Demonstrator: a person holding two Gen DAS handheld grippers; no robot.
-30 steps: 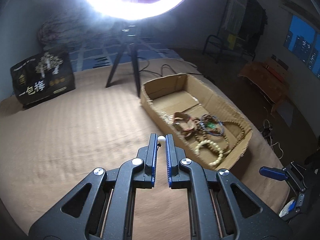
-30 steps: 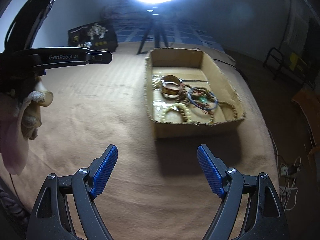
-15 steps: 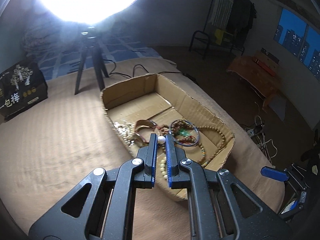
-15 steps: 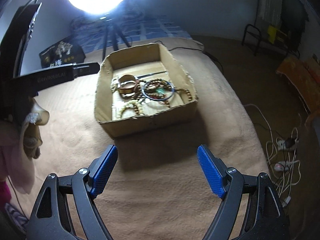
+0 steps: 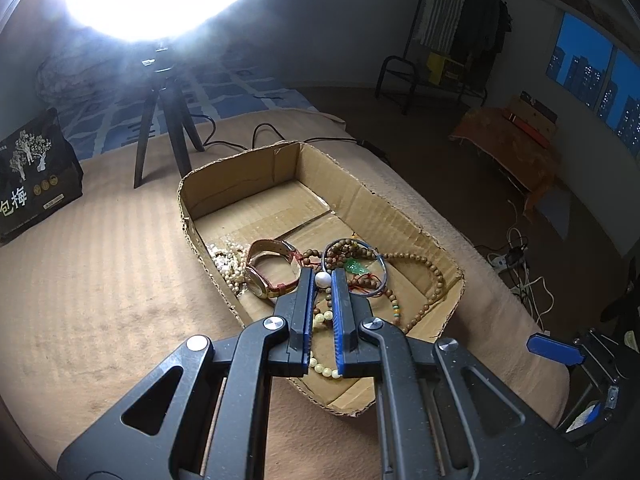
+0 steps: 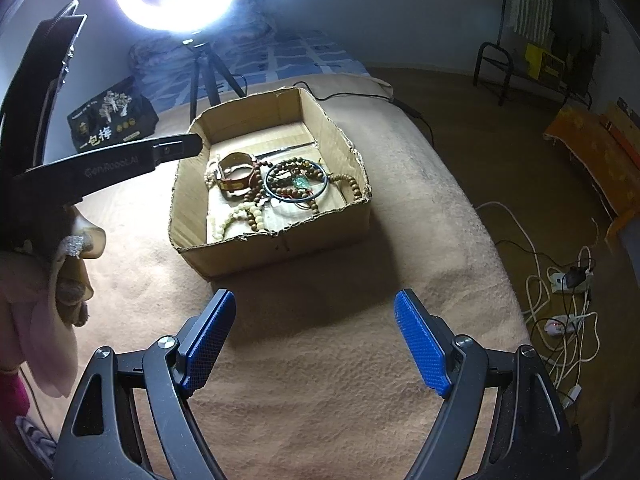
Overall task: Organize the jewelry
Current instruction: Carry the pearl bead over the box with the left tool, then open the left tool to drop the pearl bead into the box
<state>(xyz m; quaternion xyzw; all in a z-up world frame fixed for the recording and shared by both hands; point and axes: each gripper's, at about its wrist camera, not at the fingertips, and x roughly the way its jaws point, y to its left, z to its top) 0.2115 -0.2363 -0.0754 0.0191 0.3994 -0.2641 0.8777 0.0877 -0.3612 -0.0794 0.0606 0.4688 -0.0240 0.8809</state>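
Left wrist view: the left gripper (image 5: 323,280) hangs over the near end of the cardboard box (image 5: 376,196).
Left gripper: its black fingers with blue pads pinch a small round white bead (image 5: 323,279).
Box: brown, bumpy cardboard with torn edges, on a soft tan blanket (image 5: 100,264).
Inside the box: a watch (image 5: 267,266) with a shiny case, brown wooden bead strings (image 5: 430,270), pale cream beads (image 5: 326,368), a thin blue ring (image 5: 380,264).
Black bag (image 5: 34,176): big white Chinese letters and tree pictures.
Right wrist view: the right gripper (image 6: 314,338) is spread wide, holding nothing, over the blanket near the box.
Writing: "GenRobot.AI" on the left gripper's black side.
Only here: white cords and plugs (image 6: 568,300) on the floor, and the left gripper from the side.
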